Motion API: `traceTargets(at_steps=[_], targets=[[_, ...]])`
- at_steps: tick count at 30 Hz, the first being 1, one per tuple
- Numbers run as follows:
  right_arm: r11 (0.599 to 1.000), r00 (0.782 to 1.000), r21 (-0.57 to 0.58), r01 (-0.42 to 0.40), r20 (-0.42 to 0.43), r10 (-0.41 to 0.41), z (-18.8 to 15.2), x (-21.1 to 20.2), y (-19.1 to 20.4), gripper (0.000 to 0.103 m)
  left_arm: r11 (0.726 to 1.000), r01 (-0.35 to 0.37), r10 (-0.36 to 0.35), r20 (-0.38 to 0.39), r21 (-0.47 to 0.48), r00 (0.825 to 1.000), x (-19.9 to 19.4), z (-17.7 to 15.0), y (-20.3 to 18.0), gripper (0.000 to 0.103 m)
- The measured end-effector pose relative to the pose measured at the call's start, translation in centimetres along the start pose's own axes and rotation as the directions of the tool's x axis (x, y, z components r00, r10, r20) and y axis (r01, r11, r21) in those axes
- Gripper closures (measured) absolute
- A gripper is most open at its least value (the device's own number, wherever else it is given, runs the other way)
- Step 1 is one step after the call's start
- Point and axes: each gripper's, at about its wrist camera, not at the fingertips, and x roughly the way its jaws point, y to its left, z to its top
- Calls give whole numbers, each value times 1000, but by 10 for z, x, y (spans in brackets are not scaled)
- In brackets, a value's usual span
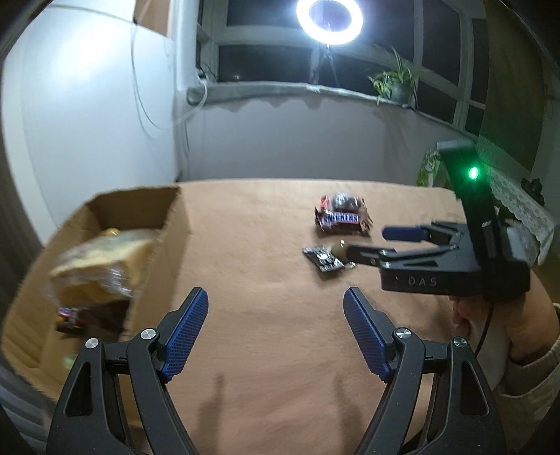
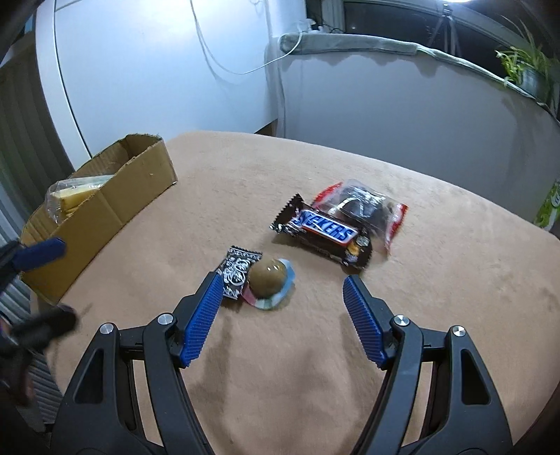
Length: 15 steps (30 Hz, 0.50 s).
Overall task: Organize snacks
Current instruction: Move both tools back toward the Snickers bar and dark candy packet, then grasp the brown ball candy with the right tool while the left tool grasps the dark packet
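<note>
A cardboard box stands at the table's left and holds a wrapped yellow snack and a small dark packet. It also shows in the right wrist view. A Snickers bar lies against a clear red-edged bag of dark sweets. A black patterned packet and a round brown jelly cup lie just ahead of my right gripper, which is open and empty. My left gripper is open and empty above bare table beside the box. The right gripper shows in the left wrist view, near the small packet.
The table wears a tan cloth. A white wall and a windowsill with a potted plant and a ring light lie beyond. A green packet stands past the table's far right edge.
</note>
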Motion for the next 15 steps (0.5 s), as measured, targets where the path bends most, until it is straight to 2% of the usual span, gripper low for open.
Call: traceTargets(at_steps=[2, 4, 9, 10, 12, 15], targets=[[1000, 1000, -9, -11, -14, 11, 4, 7, 1, 33, 1000, 7, -7, -25, -7, 1000, 13, 0, -2, 23], [1000, 999, -21, -10, -33, 10, 7, 13, 2, 42, 1000, 11, -12, -49, -14, 999, 24, 0, -4, 23], [999, 997, -22, -43, -66, 42, 4, 24, -1, 50, 1000, 2, -4, -87, -20, 996, 46, 2, -5, 23], [998, 996, -21, -53, -69, 52, 3, 25, -1, 60, 1000, 5, -7, -96, -23, 995, 50, 3, -5, 23], [997, 995, -17, -72, -66, 71, 3, 24, -3, 70, 1000, 8, -10, -105, -24, 994, 55, 5, -6, 23], [997, 995, -11, -78, -63, 77, 1, 23, -5, 70, 1000, 18, -20, -119, -23, 993, 63, 6, -7, 23]])
